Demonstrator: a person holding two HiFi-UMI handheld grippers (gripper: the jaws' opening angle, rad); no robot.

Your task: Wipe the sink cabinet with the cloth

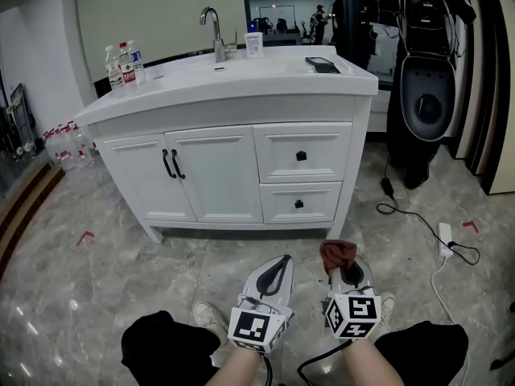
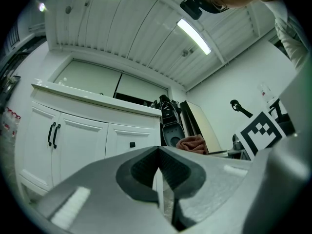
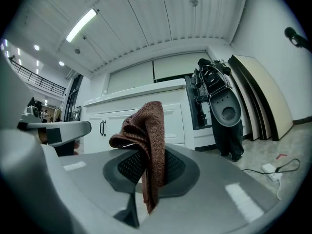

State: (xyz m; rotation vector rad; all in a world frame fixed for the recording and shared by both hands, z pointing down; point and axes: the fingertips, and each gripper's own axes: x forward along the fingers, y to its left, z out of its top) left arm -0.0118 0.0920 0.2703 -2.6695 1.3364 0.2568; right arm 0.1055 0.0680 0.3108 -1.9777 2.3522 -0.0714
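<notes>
The white sink cabinet stands ahead on the tiled floor, with two doors at left and two drawers at right. It shows too in the left gripper view and in the right gripper view. My right gripper is shut on a reddish-brown cloth, which bunches above the jaws and hangs between them. My left gripper is shut with nothing in it, its jaws pressed together. Both grippers are held low, well short of the cabinet front.
On the countertop stand a tap, water bottles at the left end, a small box and a dark phone. More bottles lie on the floor at left. A black stand, a cable and a power strip are at right.
</notes>
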